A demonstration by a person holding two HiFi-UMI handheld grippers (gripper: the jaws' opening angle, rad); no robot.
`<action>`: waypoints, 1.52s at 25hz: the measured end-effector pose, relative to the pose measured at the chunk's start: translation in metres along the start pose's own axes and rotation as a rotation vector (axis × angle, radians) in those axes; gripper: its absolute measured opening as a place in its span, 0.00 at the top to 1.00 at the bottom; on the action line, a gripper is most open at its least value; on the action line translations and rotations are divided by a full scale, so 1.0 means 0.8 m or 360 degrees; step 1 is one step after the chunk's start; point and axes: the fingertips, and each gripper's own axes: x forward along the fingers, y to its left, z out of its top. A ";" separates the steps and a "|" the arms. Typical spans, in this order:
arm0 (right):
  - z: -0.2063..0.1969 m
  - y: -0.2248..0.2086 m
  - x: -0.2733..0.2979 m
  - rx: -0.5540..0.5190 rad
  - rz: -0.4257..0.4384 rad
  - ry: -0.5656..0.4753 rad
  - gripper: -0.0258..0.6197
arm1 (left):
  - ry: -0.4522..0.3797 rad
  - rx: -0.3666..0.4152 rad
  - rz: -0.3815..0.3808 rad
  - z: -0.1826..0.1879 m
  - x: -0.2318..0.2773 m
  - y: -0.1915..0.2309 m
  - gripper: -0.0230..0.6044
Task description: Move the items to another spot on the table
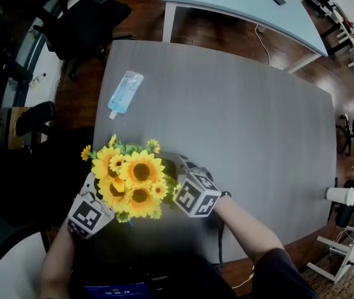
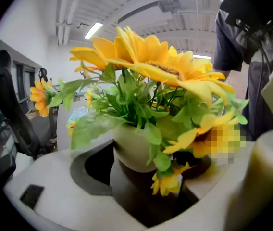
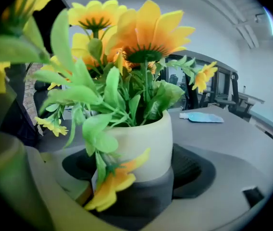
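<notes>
The person is taking hold of the flower pot (image 1: 132, 180), which is sitting by the near edge of the table (image 1: 245, 129). The left gripper (image 2: 143, 191) and the right gripper (image 3: 131, 196) are each straddling it with jaws wide apart, and the pads seem not to be pressing. The next move, I judge, is calling for a firm squeeze and a level lift. I am counting one flower pot, one blue pouch (image 1: 124, 92) and two grippers.

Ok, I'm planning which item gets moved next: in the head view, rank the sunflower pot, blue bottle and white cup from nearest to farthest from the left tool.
1. The sunflower pot, between the jaws of the left tool, at the near edge of the table.
2. The blue bottle, farther up the table, left side.
3. The white cup, far off by the right edge.
</notes>
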 end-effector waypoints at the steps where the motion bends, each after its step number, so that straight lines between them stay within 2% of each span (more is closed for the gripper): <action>1: 0.006 0.002 -0.003 0.0001 0.0011 -0.0020 0.24 | -0.0012 -0.0040 0.0010 0.006 -0.006 -0.002 0.33; 3: 0.020 0.006 -0.010 0.0006 0.0023 -0.0064 0.24 | -0.0043 -0.0073 0.0033 0.019 -0.020 -0.006 0.33; 10: 0.087 0.022 -0.054 0.0062 0.0064 -0.0295 0.24 | -0.0213 0.0011 0.0076 0.087 -0.073 -0.020 0.34; 14: 0.121 0.035 -0.085 0.0042 0.0036 -0.0377 0.23 | -0.0267 0.0059 0.0072 0.119 -0.100 -0.036 0.34; 20: 0.149 0.045 -0.120 -0.0079 -0.0065 -0.0405 0.23 | -0.0253 0.0183 0.0122 0.156 -0.121 -0.053 0.33; 27: 0.152 0.062 -0.160 -0.0160 -0.0132 -0.0407 0.23 | -0.0242 0.0245 0.0162 0.183 -0.124 -0.087 0.33; 38: 0.148 0.098 -0.193 -0.0195 -0.0116 -0.0442 0.23 | -0.0175 0.0297 0.0232 0.196 -0.131 -0.135 0.33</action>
